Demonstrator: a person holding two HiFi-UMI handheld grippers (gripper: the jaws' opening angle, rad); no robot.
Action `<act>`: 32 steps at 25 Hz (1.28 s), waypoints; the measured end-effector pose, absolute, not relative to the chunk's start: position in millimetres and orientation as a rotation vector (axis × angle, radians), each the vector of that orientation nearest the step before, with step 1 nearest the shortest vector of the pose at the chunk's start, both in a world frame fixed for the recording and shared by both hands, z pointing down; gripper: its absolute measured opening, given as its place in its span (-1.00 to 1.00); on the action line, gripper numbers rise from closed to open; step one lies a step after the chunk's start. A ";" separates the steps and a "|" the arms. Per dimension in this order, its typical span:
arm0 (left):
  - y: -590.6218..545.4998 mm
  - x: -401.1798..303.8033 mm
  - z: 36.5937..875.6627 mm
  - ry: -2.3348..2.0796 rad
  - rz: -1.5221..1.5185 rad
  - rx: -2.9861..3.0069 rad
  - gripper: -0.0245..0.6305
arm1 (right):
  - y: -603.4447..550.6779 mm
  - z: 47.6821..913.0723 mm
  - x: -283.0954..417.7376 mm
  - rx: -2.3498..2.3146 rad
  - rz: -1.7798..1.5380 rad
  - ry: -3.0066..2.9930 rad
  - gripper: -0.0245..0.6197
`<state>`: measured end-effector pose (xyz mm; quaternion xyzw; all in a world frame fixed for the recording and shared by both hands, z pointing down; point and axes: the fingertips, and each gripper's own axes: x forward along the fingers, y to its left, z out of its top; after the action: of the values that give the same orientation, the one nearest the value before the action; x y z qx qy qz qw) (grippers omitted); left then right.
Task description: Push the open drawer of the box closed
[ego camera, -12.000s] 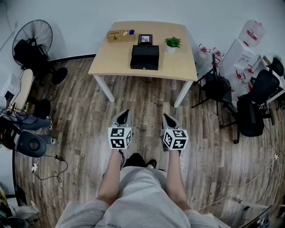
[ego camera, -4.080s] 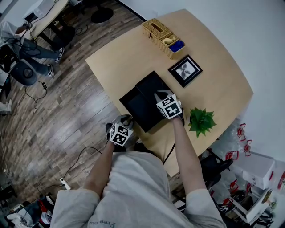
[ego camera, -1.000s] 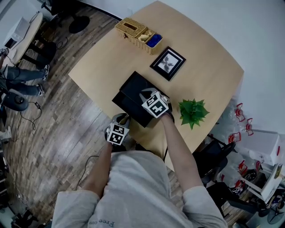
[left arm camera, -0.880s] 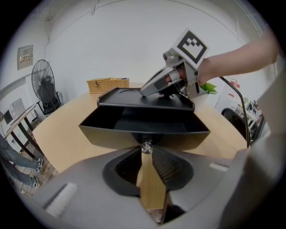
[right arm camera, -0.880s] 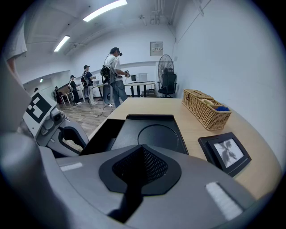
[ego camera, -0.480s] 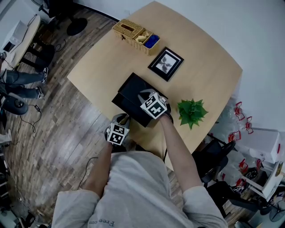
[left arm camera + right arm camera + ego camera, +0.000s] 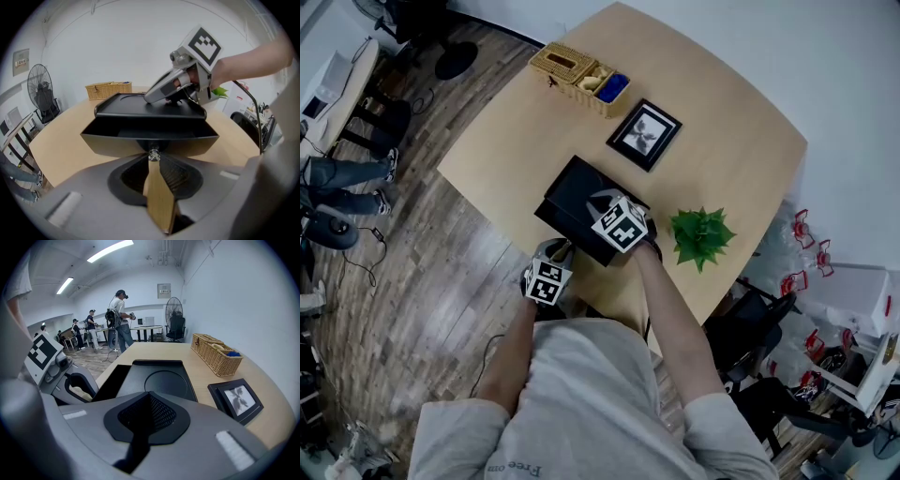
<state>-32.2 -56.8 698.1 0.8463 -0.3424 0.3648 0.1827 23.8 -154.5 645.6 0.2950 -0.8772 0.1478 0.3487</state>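
Note:
A black box (image 7: 578,190) stands near the front edge of the wooden table (image 7: 525,122). Its drawer (image 7: 150,140) is pulled partway out toward me, with the dark inside showing. My left gripper (image 7: 153,161) is shut, and its tips touch the small metal knob (image 7: 153,153) on the drawer front. In the head view the left gripper (image 7: 562,249) sits at the table's edge, in front of the box. My right gripper (image 7: 600,200) lies on the box's lid (image 7: 161,378), shut with nothing in it. In the left gripper view the right gripper (image 7: 149,98) rests flat on top.
A wicker basket (image 7: 577,73), a framed picture (image 7: 643,134) and a small green plant (image 7: 701,234) share the table behind and to the right of the box. People (image 7: 119,315) stand across the room. A fan (image 7: 42,89) stands on the floor at left.
Over the last second both grippers have barely moved. Compared with four seconds ago the drawer sticks out less from the box.

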 end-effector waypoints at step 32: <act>-80.8 -8.8 701.6 -0.890 1.042 2.435 -0.54 | -159.9 645.1 25.7 0.822 0.416 -2.262 -0.92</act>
<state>-8.8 -80.8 701.6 0.8584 -0.3136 0.3673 0.1729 25.7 -159.9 645.1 0.3161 -0.8701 0.1600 0.3427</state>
